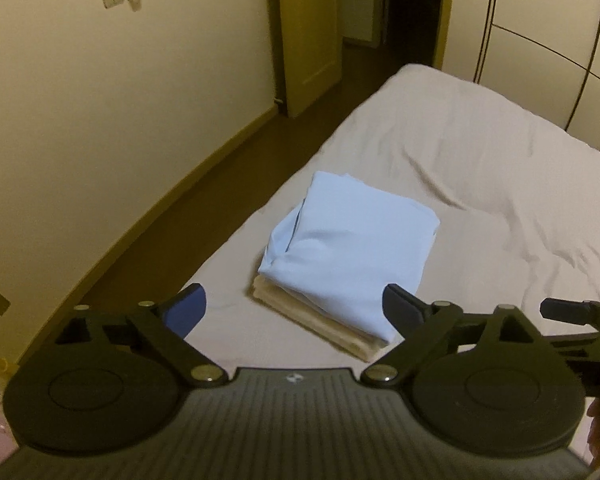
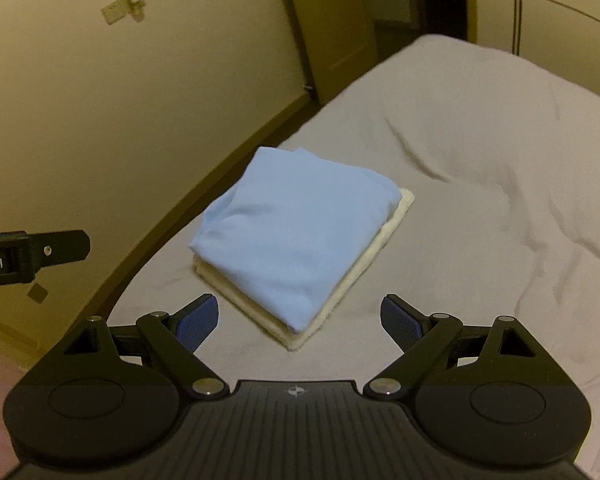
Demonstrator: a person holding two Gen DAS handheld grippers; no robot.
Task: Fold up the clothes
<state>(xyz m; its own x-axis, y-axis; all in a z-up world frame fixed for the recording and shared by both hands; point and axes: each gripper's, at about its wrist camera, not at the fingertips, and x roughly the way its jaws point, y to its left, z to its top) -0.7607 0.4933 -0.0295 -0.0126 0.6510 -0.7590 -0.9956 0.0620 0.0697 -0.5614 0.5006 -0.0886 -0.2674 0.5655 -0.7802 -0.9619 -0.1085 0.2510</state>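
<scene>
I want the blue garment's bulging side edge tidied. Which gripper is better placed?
Probably the left gripper: the light blue garment's puffy open edge faces it. The right gripper, equally open, faces the neat corner.

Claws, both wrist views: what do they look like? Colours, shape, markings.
Both match. The left claw and right claw are black, with a ribbed body bearing a small white logo, two round discs, silver pivot pins on linkage arms, and blue textured pads. In the right wrist view the left unit's side shows white lettering ending "ot.AI". No cables or sleeves visible.
</scene>
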